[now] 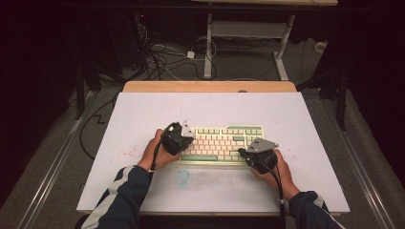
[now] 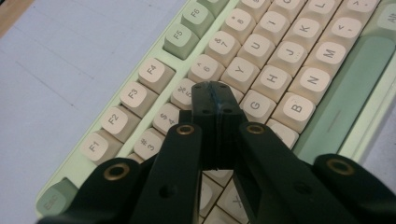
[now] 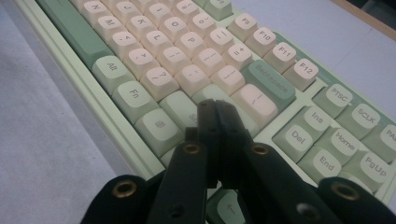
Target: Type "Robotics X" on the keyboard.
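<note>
Seemingly the work is typing, and how much is done cannot be judged. The keyboard [image 1: 224, 143] lies mid-surface [image 1: 143, 114]. The left claw [image 2: 215, 93] is closed and empty over the R–T keys; the right claw [image 3: 216, 108], likewise closed on nothing, hovers near Enter.

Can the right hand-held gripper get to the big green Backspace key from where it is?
Probably yes. The right hand-held gripper, jaws closed, sits over the keyboard's right end, and the Backspace key lies just ahead of its tips, with nothing between them.
</note>
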Demonstrator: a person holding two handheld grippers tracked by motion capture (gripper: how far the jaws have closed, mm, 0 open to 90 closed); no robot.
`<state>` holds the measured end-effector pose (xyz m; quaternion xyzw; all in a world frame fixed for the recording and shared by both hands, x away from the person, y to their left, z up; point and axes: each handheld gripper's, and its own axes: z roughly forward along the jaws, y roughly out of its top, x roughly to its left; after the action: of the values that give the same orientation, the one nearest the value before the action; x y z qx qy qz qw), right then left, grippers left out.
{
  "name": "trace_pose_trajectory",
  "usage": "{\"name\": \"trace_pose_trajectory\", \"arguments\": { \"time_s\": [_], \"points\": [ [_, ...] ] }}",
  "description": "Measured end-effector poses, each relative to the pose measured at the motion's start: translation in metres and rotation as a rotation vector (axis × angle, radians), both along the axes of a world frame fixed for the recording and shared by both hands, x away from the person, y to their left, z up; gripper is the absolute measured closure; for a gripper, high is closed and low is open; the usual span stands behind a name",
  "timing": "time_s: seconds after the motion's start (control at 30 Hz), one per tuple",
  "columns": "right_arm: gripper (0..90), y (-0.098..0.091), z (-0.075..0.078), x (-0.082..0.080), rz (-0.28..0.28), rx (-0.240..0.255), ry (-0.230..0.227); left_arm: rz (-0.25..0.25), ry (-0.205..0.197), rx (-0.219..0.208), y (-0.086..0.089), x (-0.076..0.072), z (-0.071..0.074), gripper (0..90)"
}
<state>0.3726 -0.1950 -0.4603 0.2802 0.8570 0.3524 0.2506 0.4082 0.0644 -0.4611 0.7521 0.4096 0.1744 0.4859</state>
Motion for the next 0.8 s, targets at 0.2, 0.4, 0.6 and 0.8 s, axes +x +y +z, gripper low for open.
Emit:
{"name": "trace_pose_trajectory", "arguments": {
  "time_s": [0.2, 0.4, 0.6, 0.8],
  "points": [
    [90.0, 0.0, 0.0, 0.0, 0.001, 0.0, 0.0, 0.003, 0.001, 0.027, -0.003, 0.003, -0.007, 87.1],
    [90.0, -0.002, 0.004, 0.0, 0.005, -0.009, 0.002, 0.001, -0.038, -0.025, 0.002, 0.0, 0.002, 83.5],
    [90.0, -0.011, 0.013, -0.005, -0.003, 0.043, -0.019, -0.014, -0.106, -0.086, 0.015, -0.012, 0.019, 70.0],
    [90.0, -0.015, 0.017, -0.011, 0.0, 0.046, -0.034, -0.027, -0.167, -0.096, 0.028, -0.025, 0.022, 51.9]
  ]
}}
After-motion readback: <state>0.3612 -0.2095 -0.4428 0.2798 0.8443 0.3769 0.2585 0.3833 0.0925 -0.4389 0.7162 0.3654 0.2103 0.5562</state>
